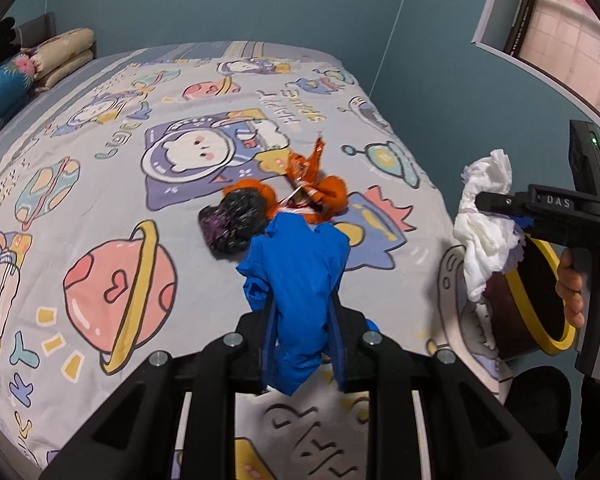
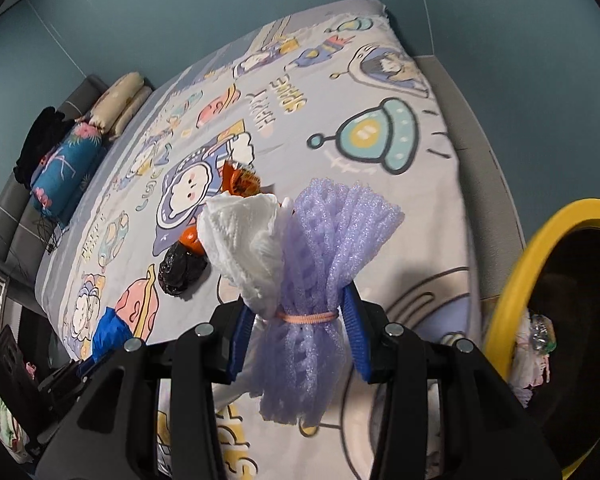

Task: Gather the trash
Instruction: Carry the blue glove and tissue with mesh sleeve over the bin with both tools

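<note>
Trash point(image 2: 538, 344) inside bin point(image 2: 512, 280)

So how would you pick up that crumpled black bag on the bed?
I'd grab the black bag by its puffy top, coming straight down from above. It lies loose and low on the bed sheet, so there is no side edge to slip under, but its wrinkles stick up enough to pinch. I'd stay on its left side, because the orange wrapper touches its right.
</note>
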`<state>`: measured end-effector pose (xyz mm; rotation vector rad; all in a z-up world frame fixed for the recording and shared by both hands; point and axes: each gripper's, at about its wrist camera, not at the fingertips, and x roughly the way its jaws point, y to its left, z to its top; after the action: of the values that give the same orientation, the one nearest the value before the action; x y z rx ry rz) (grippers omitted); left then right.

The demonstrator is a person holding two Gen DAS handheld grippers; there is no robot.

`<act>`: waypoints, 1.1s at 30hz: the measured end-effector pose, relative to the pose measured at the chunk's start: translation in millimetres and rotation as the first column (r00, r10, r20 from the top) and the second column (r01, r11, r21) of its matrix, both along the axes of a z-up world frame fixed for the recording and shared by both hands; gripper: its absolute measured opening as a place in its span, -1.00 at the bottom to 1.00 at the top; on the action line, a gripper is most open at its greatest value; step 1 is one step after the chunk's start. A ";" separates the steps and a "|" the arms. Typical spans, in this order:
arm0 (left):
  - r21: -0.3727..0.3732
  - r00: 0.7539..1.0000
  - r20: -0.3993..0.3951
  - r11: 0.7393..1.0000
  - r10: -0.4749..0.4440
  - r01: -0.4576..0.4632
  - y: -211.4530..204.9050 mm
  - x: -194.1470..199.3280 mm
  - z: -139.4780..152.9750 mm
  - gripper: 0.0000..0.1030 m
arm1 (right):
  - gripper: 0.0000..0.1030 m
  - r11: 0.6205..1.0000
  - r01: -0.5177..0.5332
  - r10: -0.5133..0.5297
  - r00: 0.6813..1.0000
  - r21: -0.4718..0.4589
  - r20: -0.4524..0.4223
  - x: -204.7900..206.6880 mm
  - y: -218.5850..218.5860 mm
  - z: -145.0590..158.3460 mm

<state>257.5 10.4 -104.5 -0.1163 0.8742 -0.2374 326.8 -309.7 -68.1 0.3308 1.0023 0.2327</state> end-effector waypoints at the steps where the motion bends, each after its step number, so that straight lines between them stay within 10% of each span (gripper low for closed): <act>1: 0.001 1.000 0.005 1.000 -0.006 0.006 -5.2 0.1 3.3 -0.59 | -0.23 1.000 0.003 -0.003 1.000 -0.002 0.005 -2.0 -4.0 2.2; 33: 0.002 0.965 0.077 0.968 -0.251 0.252 -172.1 20.0 66.5 -0.59 | -0.23 0.982 0.188 -0.187 0.978 0.005 0.097 -63.0 -144.6 40.1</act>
<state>277.5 -161.7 -38.0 -0.0024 0.8109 -0.4800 263.9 -454.3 -28.1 0.4045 0.8692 0.0750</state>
